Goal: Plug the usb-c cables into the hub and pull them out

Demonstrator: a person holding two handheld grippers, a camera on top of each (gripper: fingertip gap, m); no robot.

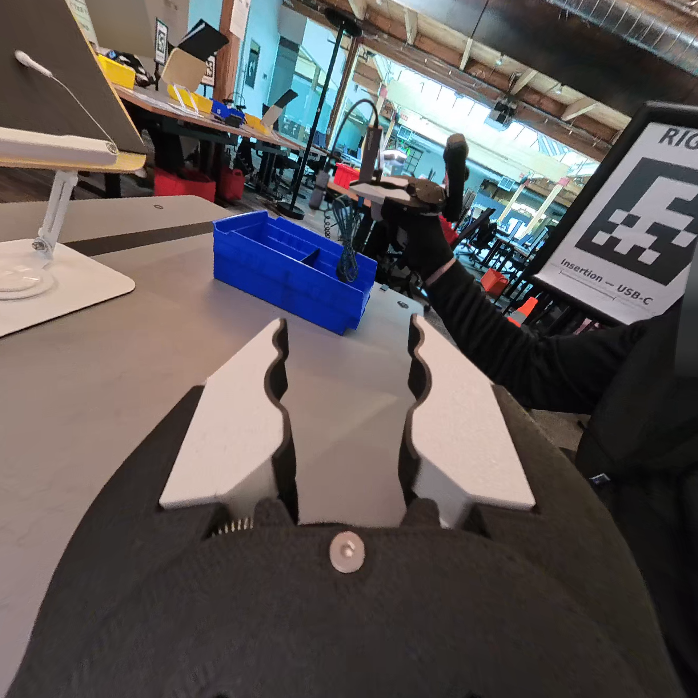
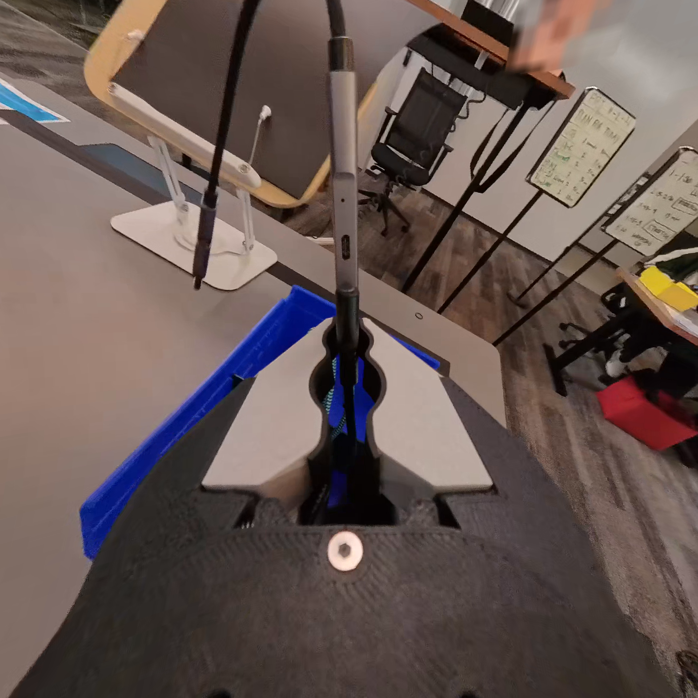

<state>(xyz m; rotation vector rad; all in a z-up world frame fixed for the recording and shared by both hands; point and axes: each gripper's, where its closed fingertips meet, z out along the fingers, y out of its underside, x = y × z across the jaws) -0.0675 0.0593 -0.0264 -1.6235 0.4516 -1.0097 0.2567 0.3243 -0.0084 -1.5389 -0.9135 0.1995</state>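
Note:
My right gripper is shut on the black plug of a usb-c cable. The plug sits in the lower end of a slim grey hub, which stands upright above the fingertips. The hub's own black lead arcs over and its plug hangs free at the left. The braided cable drops between the fingers into a blue bin. In the left wrist view the right gripper holds the hub above the bin. My left gripper is open and empty over the grey table.
A white stand with a tilted board is at the table's left; it also shows in the right wrist view. A marker sign stands at the right behind a black sleeve. Whiteboards and a chair stand beyond the table edge.

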